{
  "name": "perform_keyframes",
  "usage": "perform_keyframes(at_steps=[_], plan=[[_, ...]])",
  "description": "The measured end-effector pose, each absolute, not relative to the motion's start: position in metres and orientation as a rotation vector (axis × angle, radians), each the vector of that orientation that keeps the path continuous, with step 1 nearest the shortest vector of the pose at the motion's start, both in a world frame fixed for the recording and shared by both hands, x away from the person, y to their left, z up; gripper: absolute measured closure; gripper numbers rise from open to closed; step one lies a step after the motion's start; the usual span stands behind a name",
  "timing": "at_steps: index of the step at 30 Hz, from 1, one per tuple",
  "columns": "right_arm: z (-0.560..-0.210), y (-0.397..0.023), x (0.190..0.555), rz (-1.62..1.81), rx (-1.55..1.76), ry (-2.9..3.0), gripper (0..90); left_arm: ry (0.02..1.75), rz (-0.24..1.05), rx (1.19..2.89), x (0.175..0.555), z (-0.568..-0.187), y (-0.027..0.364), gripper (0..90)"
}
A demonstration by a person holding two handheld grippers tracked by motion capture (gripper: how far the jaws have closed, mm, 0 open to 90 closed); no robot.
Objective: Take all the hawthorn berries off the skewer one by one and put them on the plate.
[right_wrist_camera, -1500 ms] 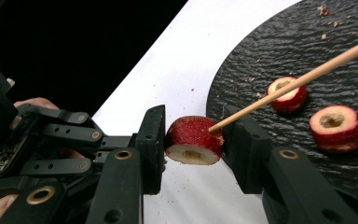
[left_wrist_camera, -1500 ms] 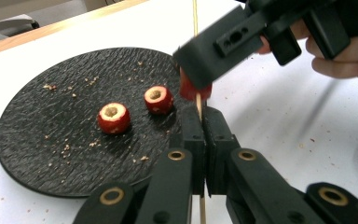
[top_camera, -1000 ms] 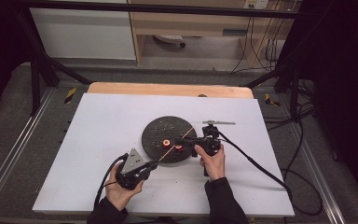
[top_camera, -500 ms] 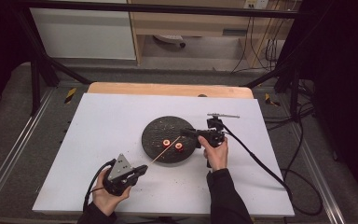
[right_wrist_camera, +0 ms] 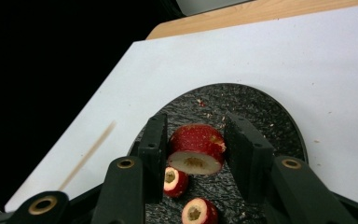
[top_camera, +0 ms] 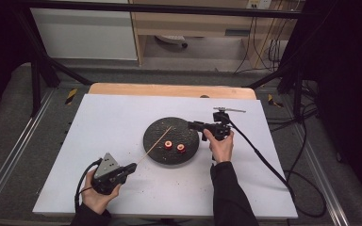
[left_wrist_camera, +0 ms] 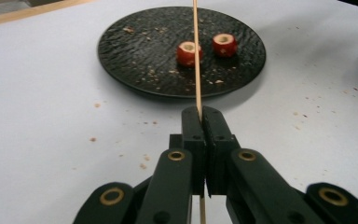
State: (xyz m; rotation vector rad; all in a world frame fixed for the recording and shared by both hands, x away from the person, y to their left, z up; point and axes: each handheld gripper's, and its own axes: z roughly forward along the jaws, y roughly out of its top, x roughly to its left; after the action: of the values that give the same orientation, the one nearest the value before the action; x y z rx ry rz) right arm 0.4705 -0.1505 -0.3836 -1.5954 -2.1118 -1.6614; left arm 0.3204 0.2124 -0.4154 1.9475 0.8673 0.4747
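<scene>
1. Sitting mid-table on the white tabletop [top_camera: 122,122] is a round black plate [top_camera: 158,136] with a rough, rippled surface. It's got two small red fruit pieces [top_camera: 175,146] on it, cored so each has a pale hollow centre, lying just beside each other toward the plate's near-right part, plus some crumbs. More crumbs are scattered on the white surface around it.

2. Left gripper [top_camera: 130,168] is down at the near-left of the table, well apart from the plate, in the person's left hand [top_camera: 96,193]. Its jaws are clamped tight on a thin wooden skewer [top_camera: 156,141]. In the left gripper view the skewer [left_wrist_camera: 196,56] runs straight up out of the closed jaws and crosses in front of the left fruit piece [left_wrist_camera: 189,52]; whether it touches it, can't tell. From the high view the skewer slants up from the gripper over the plate's left half.

3. Right gripper [top_camera: 192,125] is at the plate's far-right edge, held level in the right hand [top_camera: 221,143], jaws pointing over the plate. In the right gripper view its jaws are clenched on a bigger red fruit chunk [right_wrist_camera: 197,148], cut face pale with a seedy core, held above the two small pieces [right_wrist_camera: 186,196] on the plate [right_wrist_camera: 270,116].
</scene>
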Motion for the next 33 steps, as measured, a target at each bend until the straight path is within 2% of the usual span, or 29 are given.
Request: perform_keyframes(at_steps=[17, 30, 33], plan=[[-0.435, -0.114, 0.485, -1.511, -1.626, -2.189, 61.4, 0.904, 0.494, 1.930, 0.327, -0.416, 0.221, 87.8], [-0.448, -0.109, 0.483, -1.453, -1.615, -2.252, 60.8, 0.905, 0.489, 1.938, 0.328, -0.417, 0.220, 87.9], [-0.447, -0.109, 0.482, -1.449, -1.616, -2.259, 57.6, 0.906, 0.487, 1.940, 0.328, -0.418, 0.219, 87.8]])
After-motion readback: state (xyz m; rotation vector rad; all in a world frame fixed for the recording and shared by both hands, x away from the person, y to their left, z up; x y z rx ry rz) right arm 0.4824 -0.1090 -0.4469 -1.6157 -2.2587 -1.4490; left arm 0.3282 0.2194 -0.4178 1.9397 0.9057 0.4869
